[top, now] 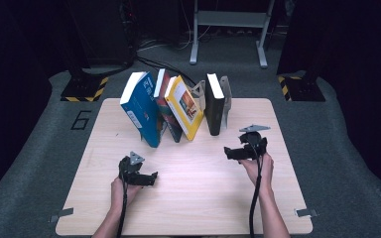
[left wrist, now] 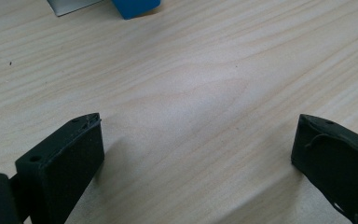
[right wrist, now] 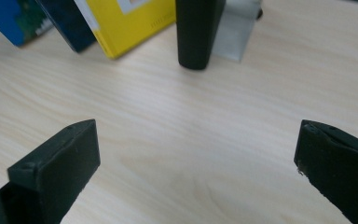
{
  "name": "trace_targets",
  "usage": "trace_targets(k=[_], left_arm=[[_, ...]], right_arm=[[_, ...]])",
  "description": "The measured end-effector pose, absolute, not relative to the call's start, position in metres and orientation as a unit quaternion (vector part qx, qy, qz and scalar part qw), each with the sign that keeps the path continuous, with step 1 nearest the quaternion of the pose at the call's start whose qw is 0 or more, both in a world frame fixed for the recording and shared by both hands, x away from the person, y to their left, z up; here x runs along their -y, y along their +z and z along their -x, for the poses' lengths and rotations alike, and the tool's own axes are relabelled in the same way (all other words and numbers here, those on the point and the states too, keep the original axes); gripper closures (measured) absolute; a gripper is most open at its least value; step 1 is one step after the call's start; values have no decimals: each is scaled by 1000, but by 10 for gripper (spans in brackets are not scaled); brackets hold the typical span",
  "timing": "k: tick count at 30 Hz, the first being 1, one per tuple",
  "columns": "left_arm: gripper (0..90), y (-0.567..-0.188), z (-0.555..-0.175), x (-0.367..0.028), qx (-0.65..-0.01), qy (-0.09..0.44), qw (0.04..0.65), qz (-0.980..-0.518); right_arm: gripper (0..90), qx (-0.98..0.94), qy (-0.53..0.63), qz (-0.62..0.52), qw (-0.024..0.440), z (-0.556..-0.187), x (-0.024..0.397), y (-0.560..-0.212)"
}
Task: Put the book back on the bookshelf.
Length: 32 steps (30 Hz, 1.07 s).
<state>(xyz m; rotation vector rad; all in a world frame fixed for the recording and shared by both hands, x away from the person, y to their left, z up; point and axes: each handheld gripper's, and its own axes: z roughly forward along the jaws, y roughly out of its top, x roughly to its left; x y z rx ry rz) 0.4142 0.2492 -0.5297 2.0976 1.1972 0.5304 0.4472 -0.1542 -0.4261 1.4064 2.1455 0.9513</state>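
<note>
The upright black book [top: 214,104] is noted at 11 o'clock from the nearer, released right tool [top: 239,151].

Pale, matt wood-grain table [top: 188,198]; glossy yellow book [right wrist: 130,23] cover; smooth matt black book [right wrist: 196,32]; dull grey metal bookend [right wrist: 235,32].

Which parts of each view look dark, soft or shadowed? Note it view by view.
High view: table lit, surroundings nearly black, slightly soft. Left gripper view: blue book blurred; jaws cast soft shadows. Right gripper view: yellow book and black book soft.
</note>
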Motion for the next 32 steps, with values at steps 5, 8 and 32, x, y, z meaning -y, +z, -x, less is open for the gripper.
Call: trace_targets(k=[5, 8, 32], left_arm=[[22, -530, -414, -249, -457, 203, 328, -801], [22, -530, -414, -249, -457, 203, 328, -801], [22, -531, -414, -248, -466, 205, 336, -793]], right_arm=[[0, -763, 324, -521, 204, -429, 174, -454], [0, -759, 317, -533, 200, -420, 184, -473], [0, -751, 318, -533, 225, -390, 217, -530]])
